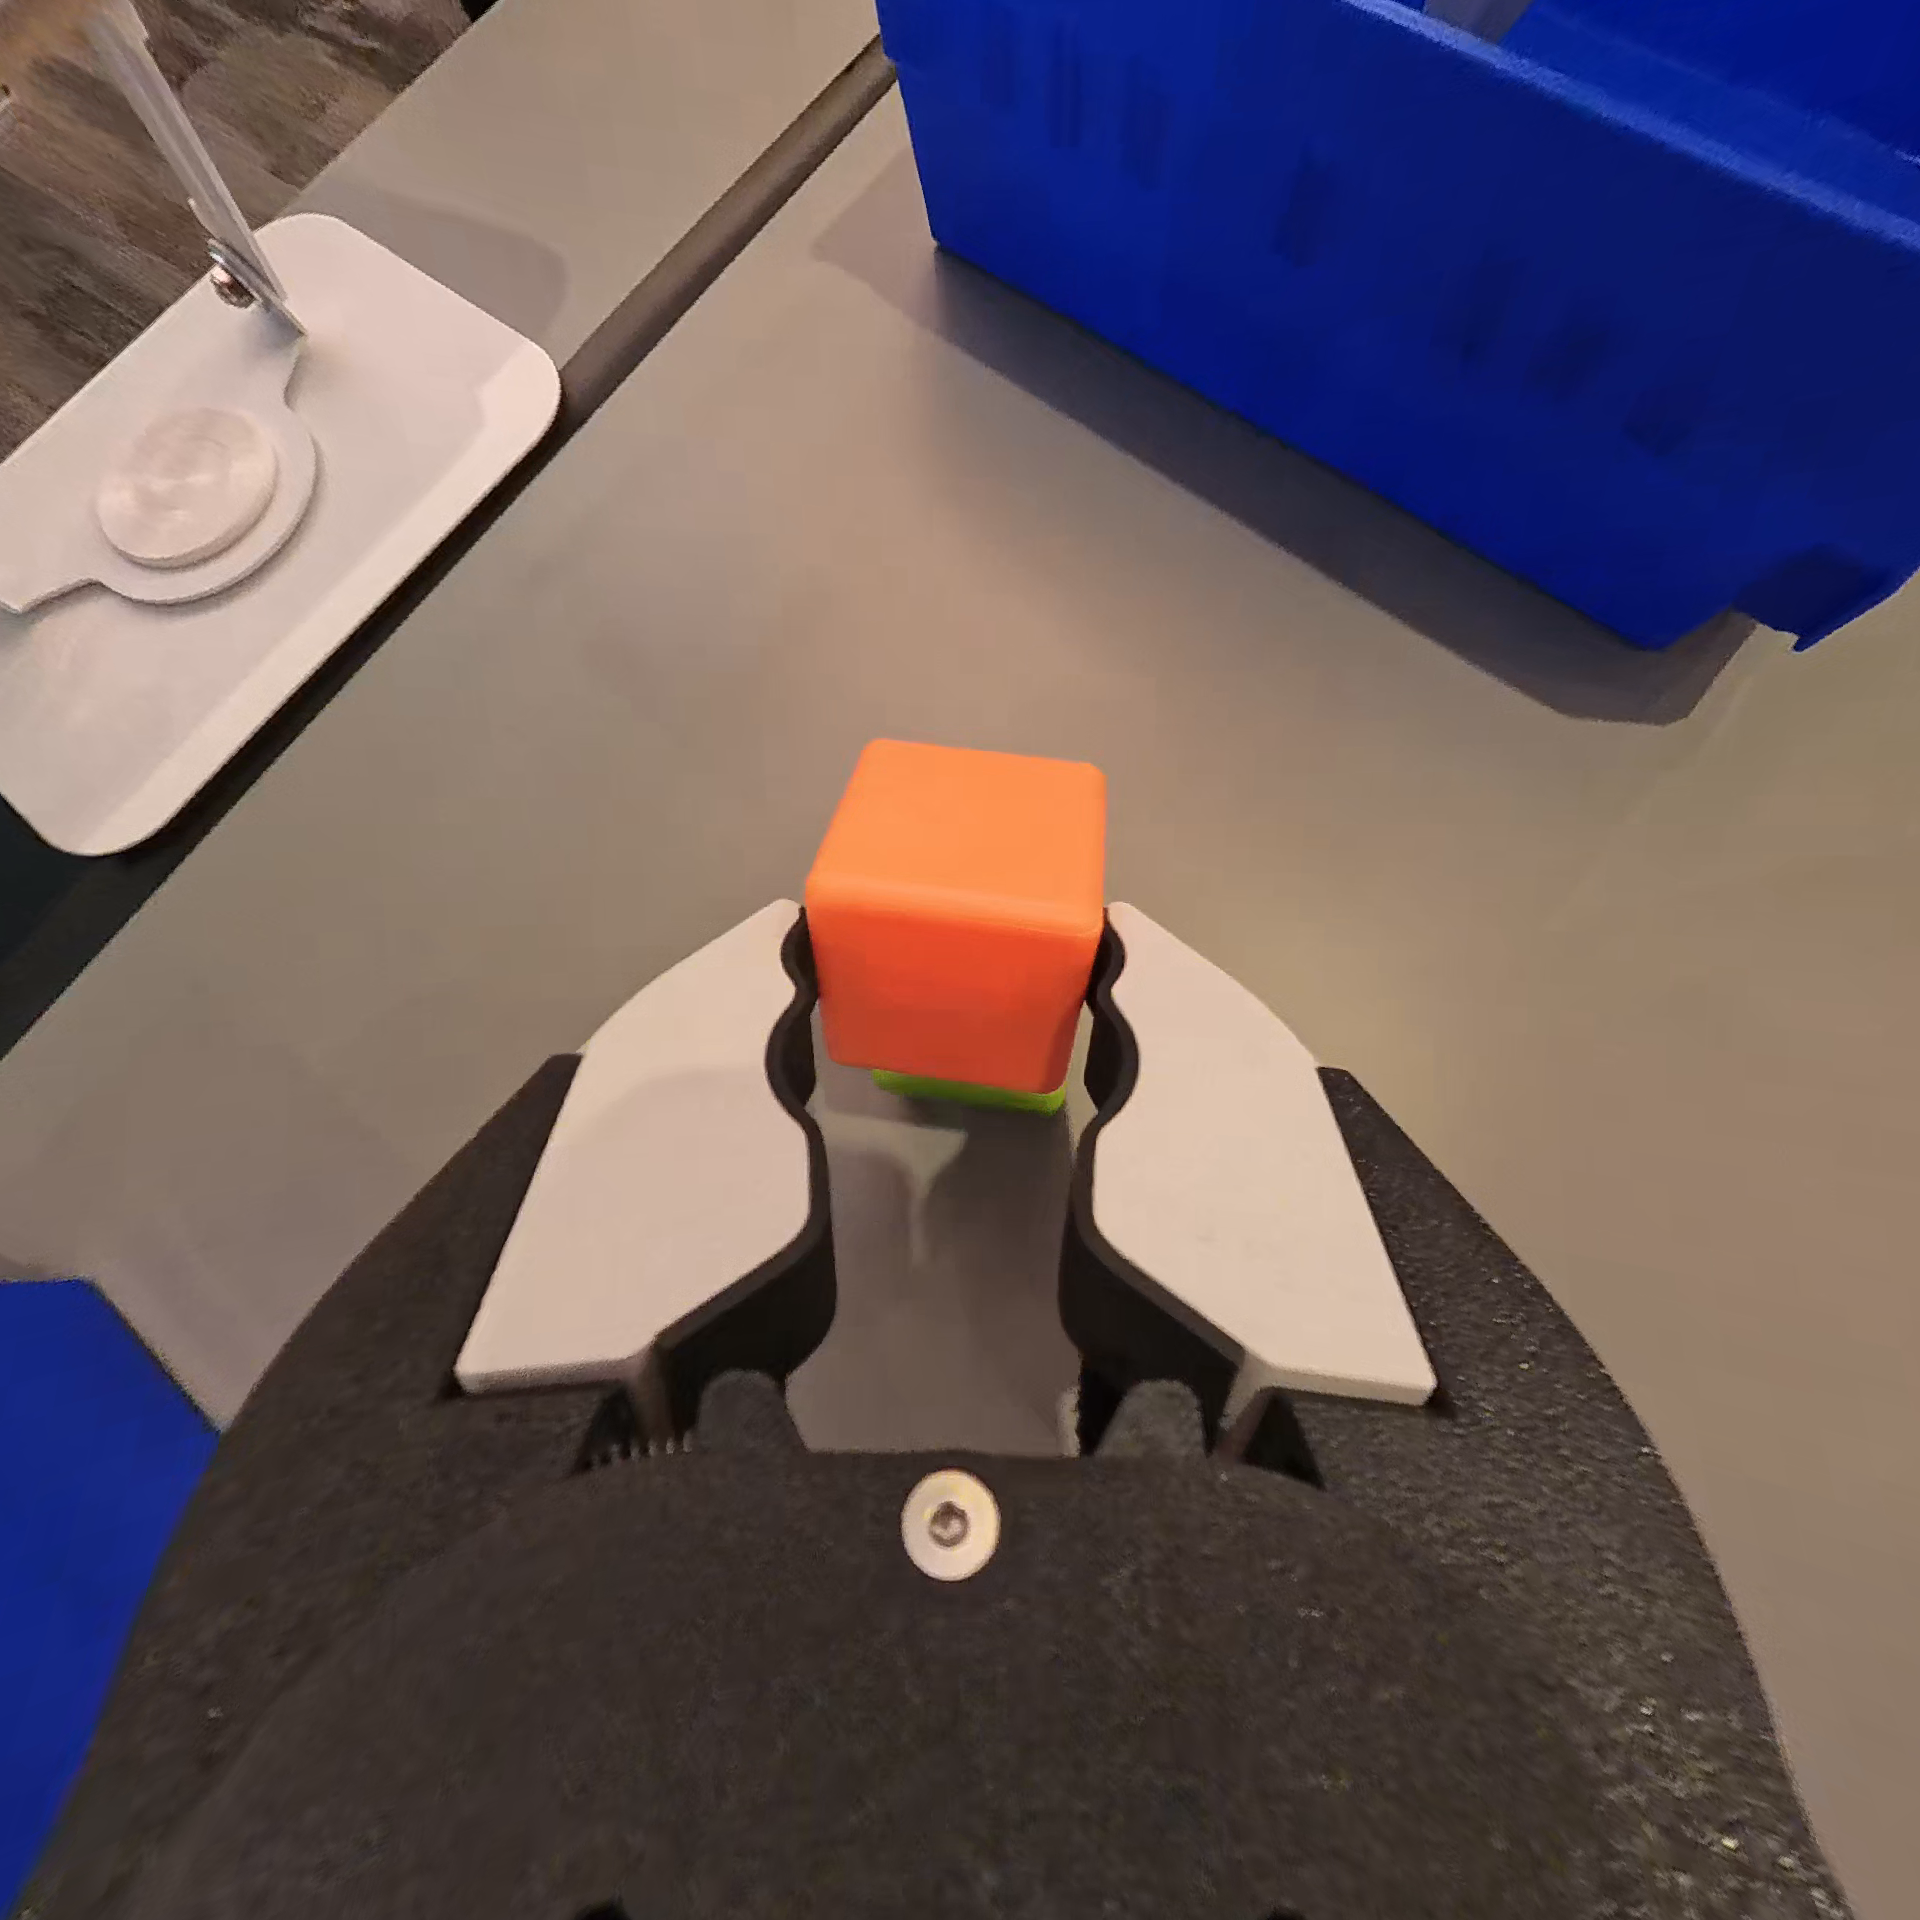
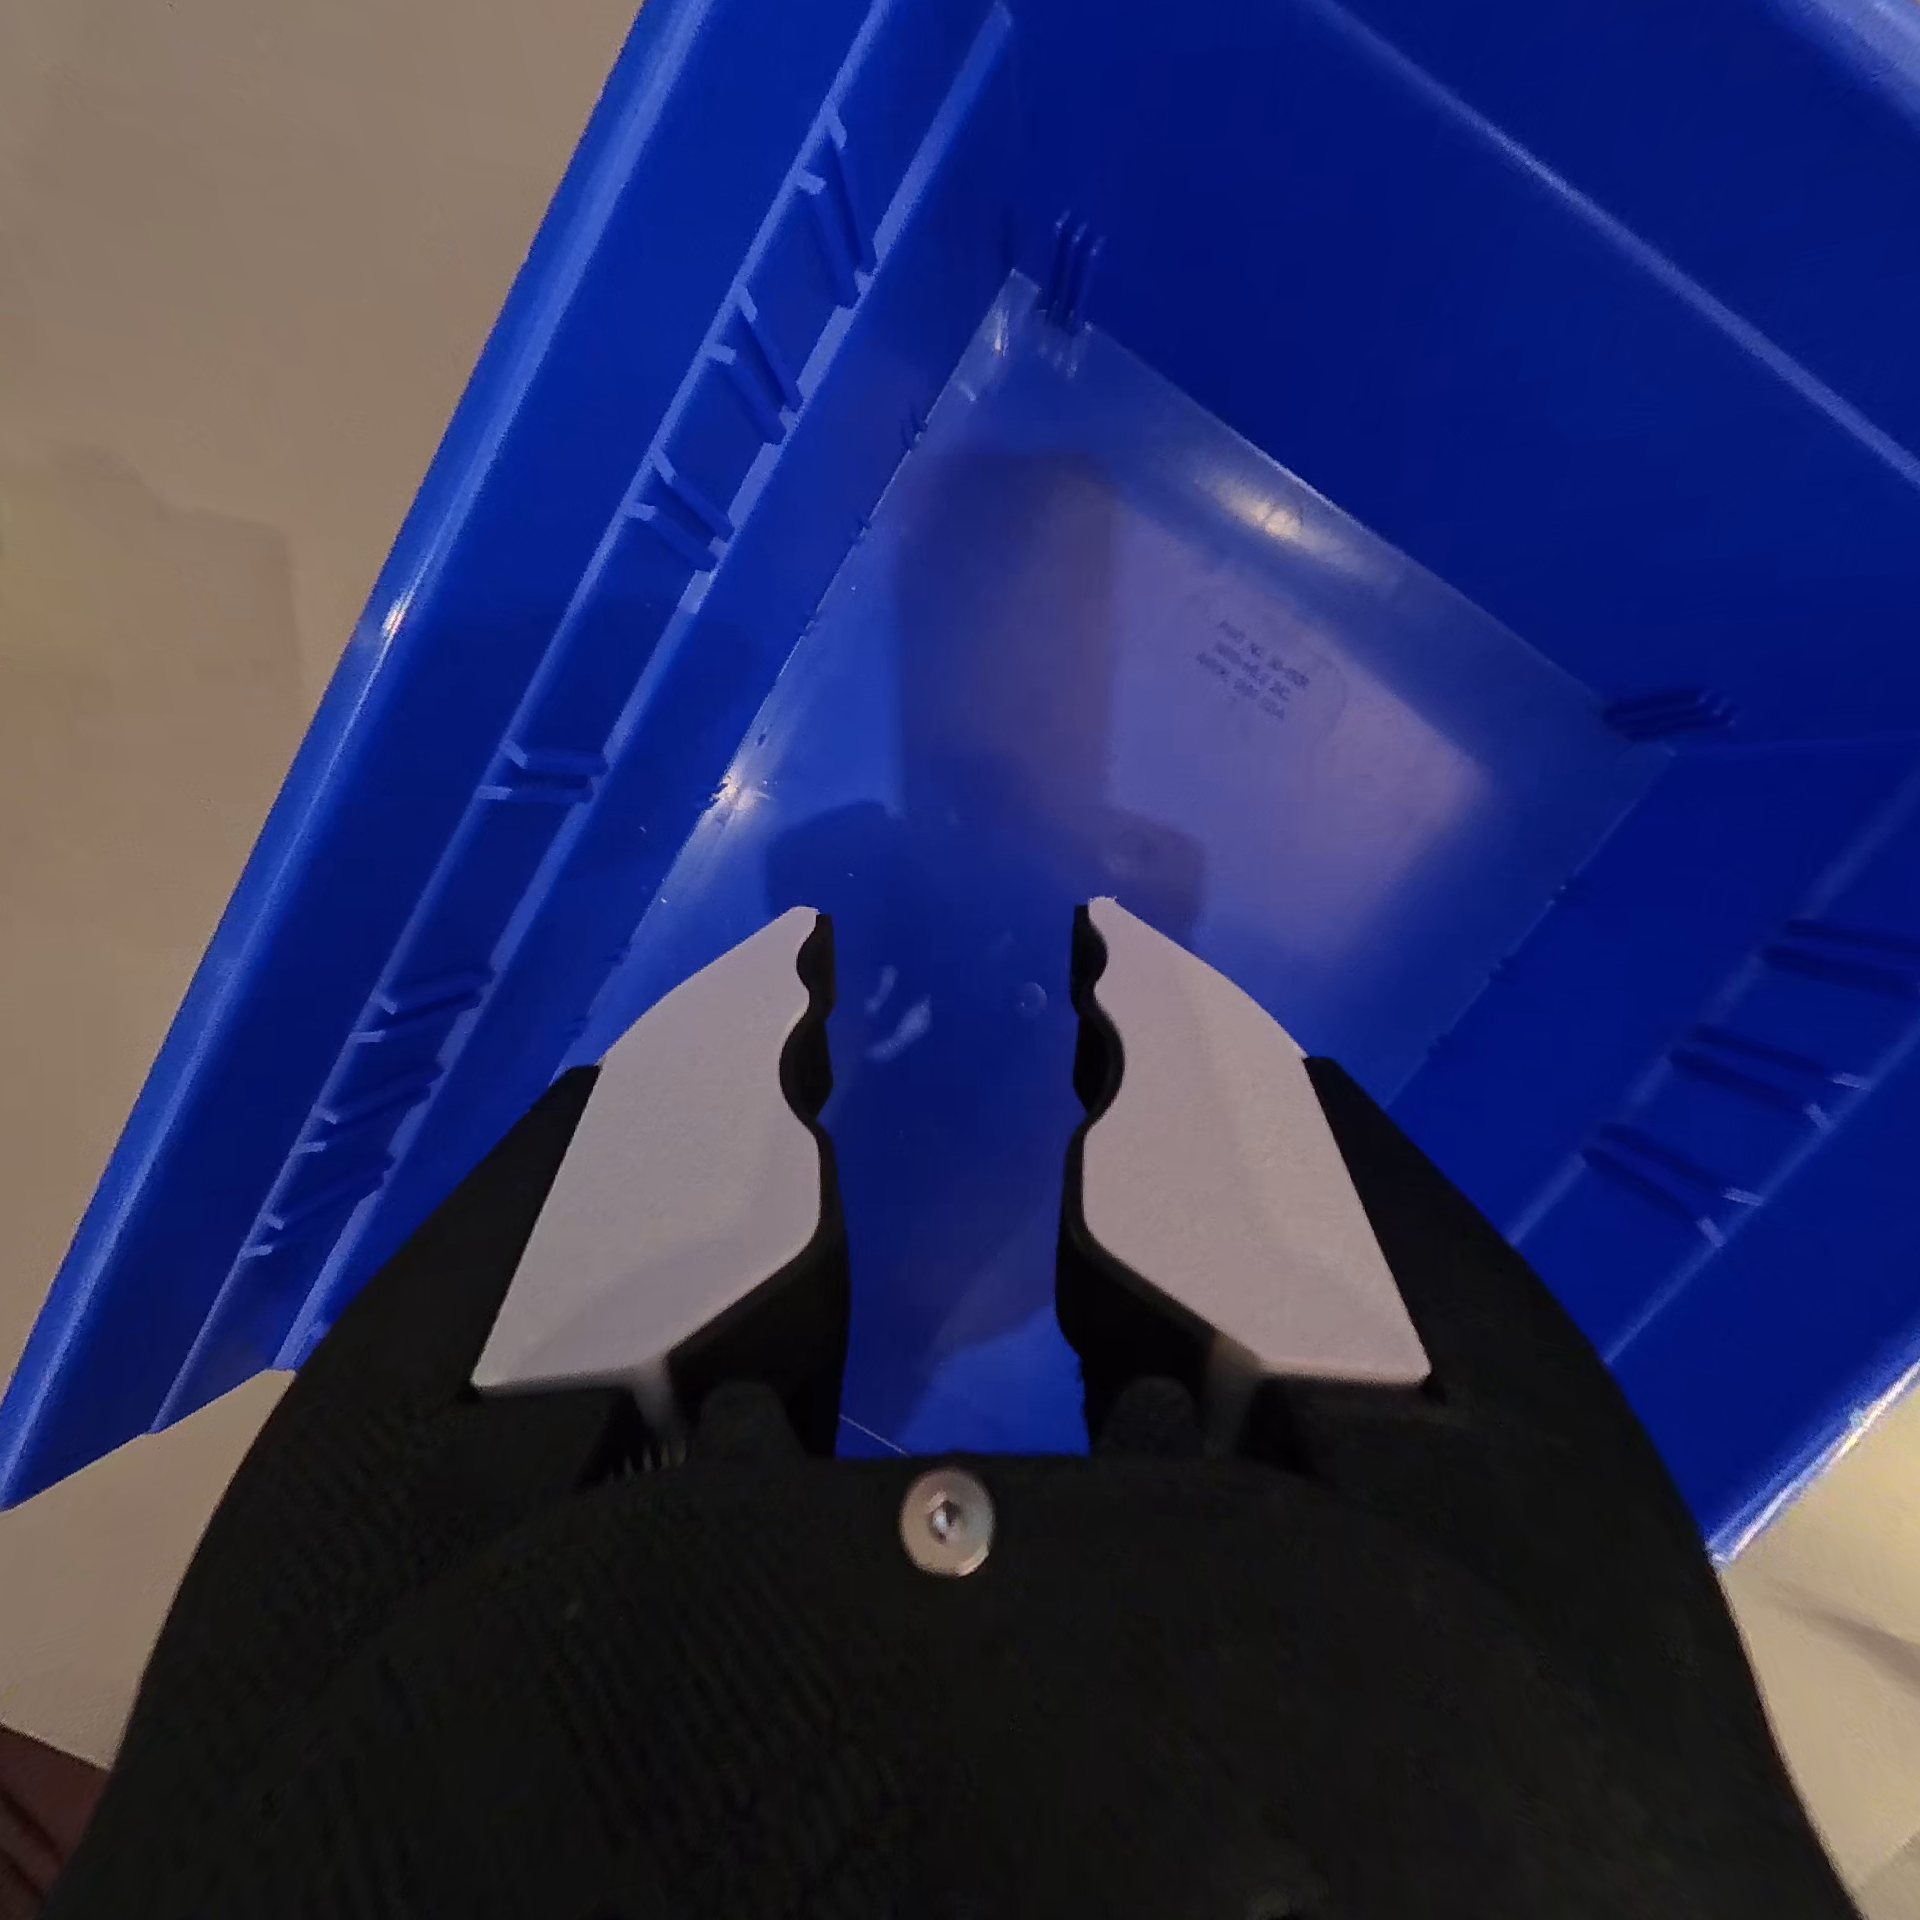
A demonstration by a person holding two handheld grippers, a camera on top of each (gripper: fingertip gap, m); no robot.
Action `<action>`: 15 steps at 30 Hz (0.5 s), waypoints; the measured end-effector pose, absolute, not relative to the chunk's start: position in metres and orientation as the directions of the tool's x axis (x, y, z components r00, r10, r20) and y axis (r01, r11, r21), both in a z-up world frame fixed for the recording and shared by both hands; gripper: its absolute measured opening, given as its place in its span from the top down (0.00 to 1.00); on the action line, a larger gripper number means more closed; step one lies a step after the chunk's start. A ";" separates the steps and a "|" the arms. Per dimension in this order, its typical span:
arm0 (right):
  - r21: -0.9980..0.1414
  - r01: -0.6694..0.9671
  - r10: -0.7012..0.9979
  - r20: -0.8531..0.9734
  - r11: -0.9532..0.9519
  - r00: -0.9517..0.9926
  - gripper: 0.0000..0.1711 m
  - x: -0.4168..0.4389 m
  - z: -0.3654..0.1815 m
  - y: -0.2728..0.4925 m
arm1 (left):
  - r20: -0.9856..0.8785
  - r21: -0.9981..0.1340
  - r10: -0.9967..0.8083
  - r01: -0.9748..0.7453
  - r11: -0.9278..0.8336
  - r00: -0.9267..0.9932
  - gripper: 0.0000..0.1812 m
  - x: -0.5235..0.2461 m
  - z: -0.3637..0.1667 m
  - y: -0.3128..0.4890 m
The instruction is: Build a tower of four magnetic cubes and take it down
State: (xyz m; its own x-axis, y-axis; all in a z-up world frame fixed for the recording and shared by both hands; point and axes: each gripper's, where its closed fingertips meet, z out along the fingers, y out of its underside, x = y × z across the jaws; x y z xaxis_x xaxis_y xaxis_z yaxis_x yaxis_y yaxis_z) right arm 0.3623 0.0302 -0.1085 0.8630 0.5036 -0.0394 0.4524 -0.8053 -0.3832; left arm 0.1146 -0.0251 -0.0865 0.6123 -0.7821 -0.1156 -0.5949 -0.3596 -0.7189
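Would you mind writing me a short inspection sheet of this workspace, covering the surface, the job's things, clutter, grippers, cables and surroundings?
Surface: grey table, with a dark seam running along its left part.
Job's things: orange cube sitting on a green cube; only these two cubes are visible.
Clutter: white stand base with a metal arm, left of the seam.
Grippers: left gripper shut on the orange cube; right gripper open, holding nothing, over the inside of the blue bin.
Cables: nothing seen.
Surroundings: the bin's visible floor is empty; another blue object at the lower left edge; dark floor at the far left.
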 end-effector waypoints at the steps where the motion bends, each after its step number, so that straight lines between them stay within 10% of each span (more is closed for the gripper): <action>1: -0.383 0.452 0.503 -0.039 -0.806 0.864 0.73 0.363 -0.109 0.030 | -0.119 -0.716 -0.785 -0.600 -0.357 0.609 0.73 0.115 -0.089 -0.025; 15: -0.352 0.456 0.501 -0.045 -0.817 0.864 0.73 0.367 -0.115 0.027 | -0.132 -0.635 -0.775 -0.654 -0.413 0.618 0.72 0.101 -0.107 -0.024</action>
